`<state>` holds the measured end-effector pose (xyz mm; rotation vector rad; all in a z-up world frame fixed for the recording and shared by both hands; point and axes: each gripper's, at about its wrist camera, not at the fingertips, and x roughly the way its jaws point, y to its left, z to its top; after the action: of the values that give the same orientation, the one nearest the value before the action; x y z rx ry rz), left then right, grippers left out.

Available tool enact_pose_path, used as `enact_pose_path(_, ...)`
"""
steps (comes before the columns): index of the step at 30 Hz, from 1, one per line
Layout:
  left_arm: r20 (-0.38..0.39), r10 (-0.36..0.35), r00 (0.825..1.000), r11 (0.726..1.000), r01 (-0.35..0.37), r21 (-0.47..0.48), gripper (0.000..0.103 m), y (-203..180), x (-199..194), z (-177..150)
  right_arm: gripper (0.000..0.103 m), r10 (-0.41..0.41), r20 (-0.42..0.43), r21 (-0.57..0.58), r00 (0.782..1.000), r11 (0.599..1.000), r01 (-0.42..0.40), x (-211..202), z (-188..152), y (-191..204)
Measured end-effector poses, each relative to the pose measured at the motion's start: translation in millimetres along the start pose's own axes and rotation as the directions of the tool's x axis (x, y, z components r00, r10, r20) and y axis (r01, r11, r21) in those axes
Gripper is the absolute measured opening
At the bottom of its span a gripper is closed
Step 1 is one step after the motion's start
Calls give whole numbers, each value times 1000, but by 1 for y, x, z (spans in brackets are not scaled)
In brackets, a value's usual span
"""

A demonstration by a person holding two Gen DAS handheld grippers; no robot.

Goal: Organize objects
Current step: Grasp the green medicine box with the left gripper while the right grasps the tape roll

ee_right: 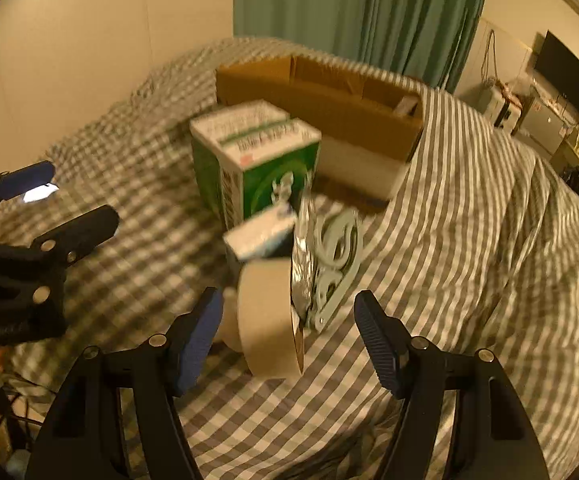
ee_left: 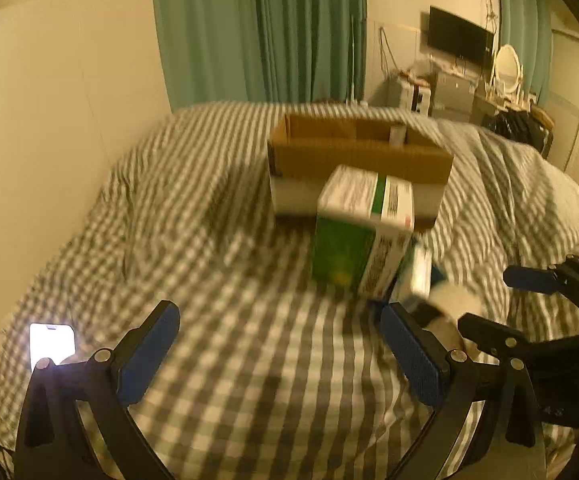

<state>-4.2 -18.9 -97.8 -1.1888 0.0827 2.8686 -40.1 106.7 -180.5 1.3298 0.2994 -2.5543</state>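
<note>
An open cardboard box (ee_left: pixel 357 160) (ee_right: pixel 321 92) stands on the checked bed cover, with a small item (ee_left: pixel 399 134) inside it. In front of it is a green and white carton (ee_left: pixel 361 232) (ee_right: pixel 253 160). Closer lie a small white box (ee_right: pixel 261 236), a foil packet (ee_right: pixel 303 264), pale green plastic pieces (ee_right: pixel 337 252) and a roll of beige tape (ee_right: pixel 265 316) (ee_left: pixel 453 304) on its edge. My right gripper (ee_right: pixel 289 320) (ee_left: pixel 501 304) is open, its fingers either side of the tape roll. My left gripper (ee_left: pixel 281 344) (ee_right: pixel 81 192) hangs open over bare cover, left of the pile.
A lit phone (ee_left: pixel 51 344) (ee_right: pixel 41 193) lies on the bed at the near left. Green curtains (ee_left: pixel 261 32) hang behind the bed and a cream wall runs along its left. A TV (ee_left: pixel 459 38) and cluttered furniture stand at the far right.
</note>
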Motion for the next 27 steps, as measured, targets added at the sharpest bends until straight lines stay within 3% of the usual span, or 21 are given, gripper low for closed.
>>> enact_pose_path(4,-29,-12,999,1000,13,8,103,-5,10,-7,52,27,-51,19,998,999,-26,18,-8,-4)
enact_pose_path(7,-38,-18,999,1000,19,18,103,-10,13,-8,30,45,-61,18,997,999,-44,21,-10,-5)
enact_pose_path(11,-49,-24,999,999,25,29,103,-15,19,-11,30,58,-33,18,998,998,-57,12,-8,-8)
enact_pose_path(16,-44,-22,999,999,24,44,103,-18,25,-7,29,64,67,35,996,997,-66,-26,7,-21)
enact_pose_path(22,-14,-29,999,997,30,77,103,-28,34,12,29,1,199,36,980,999,-8,-67,28,-41)
enact_pose_path(27,7,-70,998,992,69,101,103,-40,50,31,29,-29,213,63,977,998,16,-64,40,-60)
